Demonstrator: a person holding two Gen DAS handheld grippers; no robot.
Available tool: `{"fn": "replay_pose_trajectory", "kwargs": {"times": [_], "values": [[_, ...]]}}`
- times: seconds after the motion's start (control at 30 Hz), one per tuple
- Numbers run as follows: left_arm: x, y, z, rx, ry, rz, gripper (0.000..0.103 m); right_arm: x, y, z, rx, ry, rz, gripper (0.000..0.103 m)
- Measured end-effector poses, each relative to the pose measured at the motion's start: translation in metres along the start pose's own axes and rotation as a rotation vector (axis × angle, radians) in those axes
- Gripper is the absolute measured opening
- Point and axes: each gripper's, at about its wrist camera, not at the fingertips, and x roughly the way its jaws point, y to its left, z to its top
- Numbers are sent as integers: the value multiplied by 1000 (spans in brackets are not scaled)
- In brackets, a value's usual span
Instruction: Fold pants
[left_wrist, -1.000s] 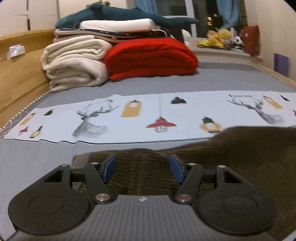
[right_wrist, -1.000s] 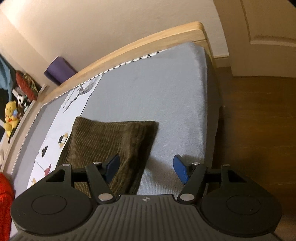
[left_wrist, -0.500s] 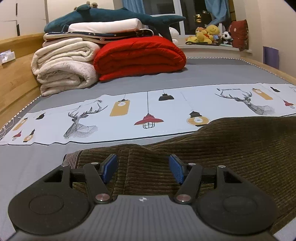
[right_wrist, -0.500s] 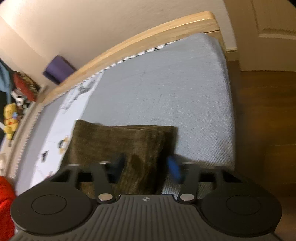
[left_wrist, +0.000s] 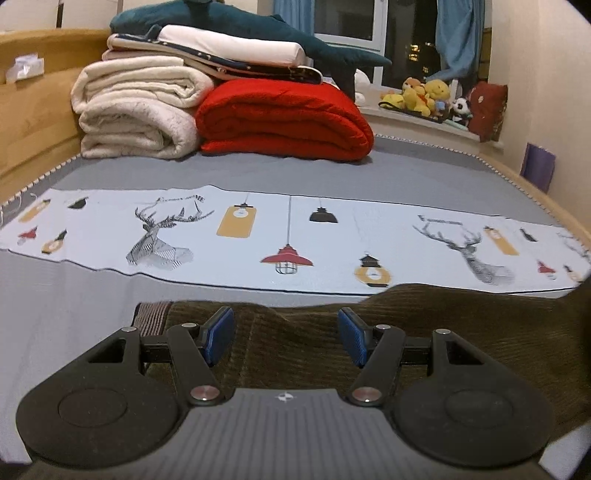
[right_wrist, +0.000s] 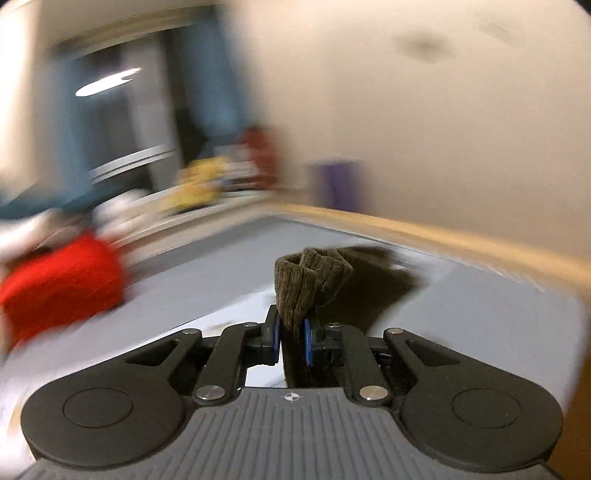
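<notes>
Dark olive corduroy pants lie on the grey bed, stretching to the right in the left wrist view. My left gripper is open, low over the pants' left end, with cloth between and under its blue pads. My right gripper is shut on a bunched end of the pants and holds it lifted above the bed. The right wrist view is motion blurred.
A printed cloth strip with deer and lamps crosses the bed beyond the pants. Folded cream blankets and a red blanket are stacked at the far end. A wooden bed rail runs on the right. Plush toys sit on the windowsill.
My right gripper closed on the pants' end and lifted it, swinging toward the window. My left gripper stayed open over the pants and shifted slightly.
</notes>
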Motion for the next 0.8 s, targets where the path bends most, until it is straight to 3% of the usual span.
{"fn": "replay_pose_trajectory", "kwargs": {"times": [0.1, 0.17, 0.27, 0.3, 0.33, 0.4, 0.53, 0.67, 0.8], "values": [[-15, -4, -14, 6, 29, -46, 68, -18, 86, -44, -197, 92, 223, 14], [-19, -9, -29, 30, 57, -71, 68, -17, 132, -92, -304, 233, 340, 15], [-11, -13, -45, 52, 125, -94, 68, -11, 174, -168, -499, 475, 436, 16], [-7, -13, -47, 52, 138, -99, 68, -10, 182, -188, -569, 548, 450, 24], [-3, -12, -48, 45, 150, -106, 68, -14, 188, -201, -636, 557, 458, 28], [4, -10, -51, 23, 163, -101, 68, -31, 197, -205, -759, 482, 496, 35], [18, -6, -54, -16, 194, -84, 68, -40, 180, -184, -610, 510, 573, 41], [30, -9, -56, -11, 217, -75, 68, -42, 165, -171, -608, 431, 555, 49], [35, -13, -62, 16, 230, -60, 68, -25, 166, -173, -583, 423, 524, 52]]}}
